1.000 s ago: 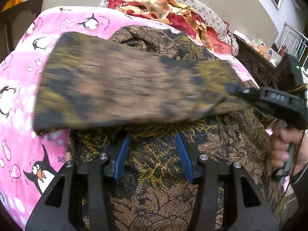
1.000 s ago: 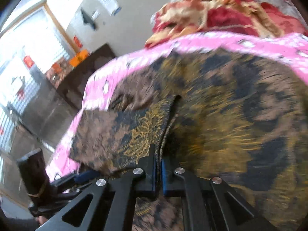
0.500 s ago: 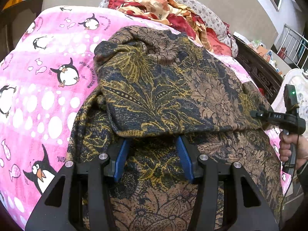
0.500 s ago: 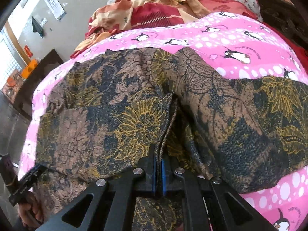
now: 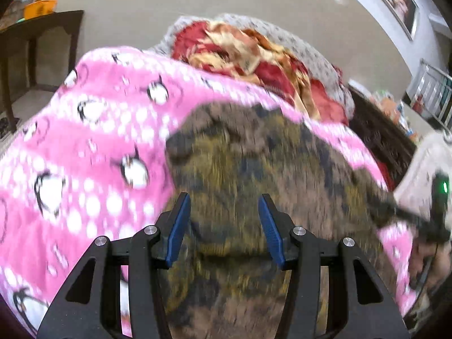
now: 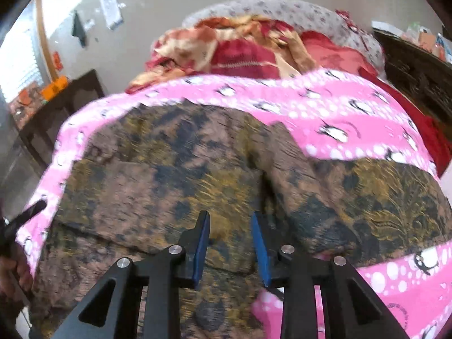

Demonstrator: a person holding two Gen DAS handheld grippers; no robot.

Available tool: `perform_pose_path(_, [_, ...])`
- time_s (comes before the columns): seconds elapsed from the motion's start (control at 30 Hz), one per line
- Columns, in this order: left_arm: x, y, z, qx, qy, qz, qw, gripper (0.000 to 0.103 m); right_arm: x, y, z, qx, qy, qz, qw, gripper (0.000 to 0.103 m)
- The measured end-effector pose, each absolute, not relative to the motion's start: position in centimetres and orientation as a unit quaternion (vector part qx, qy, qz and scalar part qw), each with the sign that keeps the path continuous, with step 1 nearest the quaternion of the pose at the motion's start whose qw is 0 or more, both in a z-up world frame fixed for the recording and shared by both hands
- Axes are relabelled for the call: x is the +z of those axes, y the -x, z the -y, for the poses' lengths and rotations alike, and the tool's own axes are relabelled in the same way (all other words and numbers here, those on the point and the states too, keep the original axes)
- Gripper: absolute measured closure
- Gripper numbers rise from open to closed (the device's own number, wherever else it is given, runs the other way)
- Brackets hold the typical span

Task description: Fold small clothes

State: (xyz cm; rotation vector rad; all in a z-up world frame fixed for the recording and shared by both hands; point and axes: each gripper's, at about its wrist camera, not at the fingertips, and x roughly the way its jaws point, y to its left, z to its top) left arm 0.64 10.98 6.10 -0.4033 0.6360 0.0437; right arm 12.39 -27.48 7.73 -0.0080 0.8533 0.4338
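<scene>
Now my right tongs [image 6: 230, 243] have just been opening, and nothing is pinched between the blue pads; the brown and gold cloth [image 6: 175, 186] lies under them. My left tongs [image 5: 223, 226] stand about half open with nothing held. Both views are blurry. That cloth fills the middle and bottom of each view, spread on the pink penguin blanket [image 5: 84, 147] on the bed. Red and cream bedding [image 6: 226, 53] sits at the top.

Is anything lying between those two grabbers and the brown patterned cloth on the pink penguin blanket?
Nothing visible. The brown patterned cloth lies right below the right gripper, whose fingers have just opened, and below the open left gripper.
</scene>
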Motion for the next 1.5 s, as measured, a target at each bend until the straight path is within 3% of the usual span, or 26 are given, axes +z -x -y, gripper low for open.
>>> perform_pose_path(0.1, [6.4, -2.7, -11.0, 0.039, 0.198, -0.305, 0.931, 0.053, 7.7, -12.3, 25.9, 0.223, -0.002, -0.397, 0.890, 0.074])
perform_pose_path(0.23, [1.1, -6.2, -10.2, 0.060, 0.177, -0.408, 0.893, 0.054, 3.2, -14.3, 24.0, 0.219, 0.028, -0.465, 0.857, 0.074])
perform_pose_path(0.27, [0.8, -6.1, -9.8, 0.061, 0.156, -0.399, 0.902, 0.054, 1.5, -14.9, 24.1, 0.211, 0.028, -0.497, 0.841, 0.074])
perform_pose_path(0.37, [2.6, -6.3, -8.9, 0.063, 0.118, -0.394, 0.910, 0.054, 2.2, -14.9, 24.3, 0.210, 0.026, -0.490, 0.846, 0.074])
perform_pose_path(0.47, [5.2, -8.0, -9.1, 0.059, 0.125, -0.351, 0.926, 0.054, 4.4, -15.3, 23.9, 0.209, 0.019, -0.445, 0.871, 0.074])
perform_pose_path(0.5, [5.4, -9.2, -9.4, 0.064, 0.124, -0.351, 0.926, 0.054, 5.0, -15.9, 23.6, 0.208, 0.014, -0.430, 0.878, 0.073])
perform_pose_path(0.6, [2.8, -13.8, -11.0, 0.089, 0.139, -0.416, 0.894, 0.053, 4.1, -18.3, 22.3, 0.190, 0.016, -0.428, 0.883, 0.056])
perform_pose_path(0.63, [1.3, -14.8, -11.5, 0.096, 0.151, -0.450, 0.875, 0.053, 2.9, -19.1, 21.9, 0.186, 0.022, -0.442, 0.877, 0.055])
perform_pose_path(0.7, [1.7, -14.4, -11.4, 0.091, 0.135, -0.440, 0.883, 0.053, 1.6, -19.6, 21.5, 0.179, 0.034, -0.453, 0.873, 0.055])
perform_pose_path(0.83, [3.4, -10.9, -10.7, 0.084, 0.137, -0.422, 0.892, 0.053, 5.0, -17.1, 22.9, 0.191, 0.005, -0.427, 0.884, 0.055])
perform_pose_path(0.9, [3.9, -8.2, -10.0, 0.071, 0.135, -0.406, 0.901, 0.049, 7.7, -14.9, 25.6, 0.193, -0.020, -0.385, 0.902, 0.055])
perform_pose_path(0.97, [3.4, -5.8, -8.8, 0.057, 0.131, -0.403, 0.904, 0.031, 9.5, -13.4, 29.0, 0.175, -0.025, -0.361, 0.916, 0.052])
perform_pose_path(1.03, [2.1, -3.8, -7.5, 0.042, 0.118, -0.402, 0.907, 0.031, 10.5, -12.6, 34.9, 0.121, -0.030, -0.353, 0.927, 0.044])
perform_pose_path(1.1, [1.2, -2.6, -6.0, 0.038, 0.099, -0.399, 0.911, 0.031, 10.1, -12.4, 40.7, 0.072, -0.061, -0.354, 0.931, 0.044])
perform_pose_path(1.23, [0.8, -2.2, -4.4, 0.043, 0.078, -0.392, 0.915, 0.022, 7.2, -12.1, 53.8, 0.006, -0.221, -0.380, 0.898, 0.044])
perform_pose_path(1.3, [0.1, -2.6, -5.0, 0.036, 0.097, -0.407, 0.908, 0.022, 5.0, -12.3, 57.2, -0.001, -0.281, -0.397, 0.874, 0.047])
perform_pose_path(1.4, [0.1, -2.5, -5.5, 0.029, 0.117, -0.402, 0.908, 0.022, 2.4, -13.3, 59.4, 0.002, -0.322, -0.397, 0.860, 0.060])
perform_pose_path(1.5, [0.1, -2.3, -5.4, 0.033, 0.110, -0.404, 0.907, 0.022, 1.1, -14.5, 60.2, 0.019, -0.353, -0.364, 0.862, 0.063])
